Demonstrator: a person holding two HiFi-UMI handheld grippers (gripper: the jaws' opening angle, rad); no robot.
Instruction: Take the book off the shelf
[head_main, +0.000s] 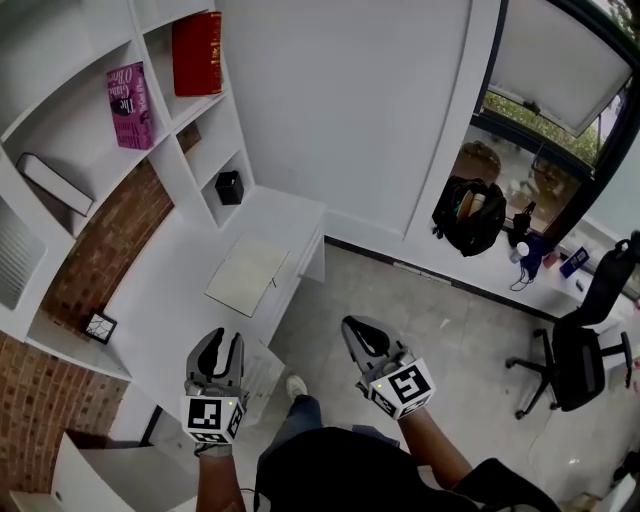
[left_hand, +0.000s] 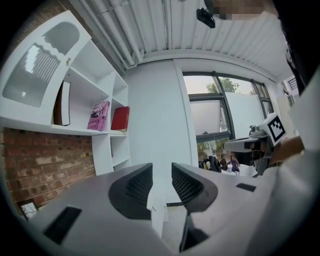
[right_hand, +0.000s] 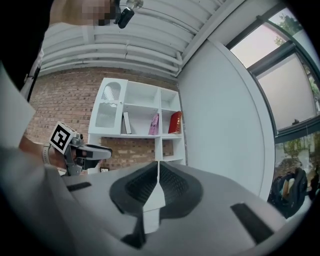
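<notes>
We hold both grippers low over the floor, well apart from the white shelf (head_main: 161, 92). Our left gripper (left_hand: 162, 174) has its jaws spread with nothing between them; our right gripper (right_hand: 158, 167) has its jaws pressed together, tips touching, and is empty too. The pink book (head_main: 130, 105) stands in an upper compartment, with the red book (head_main: 197, 53) in the next one (a divider parts them). A pale notebook (head_main: 247, 276) lies flat on the desk (head_main: 170, 292) below.
</notes>
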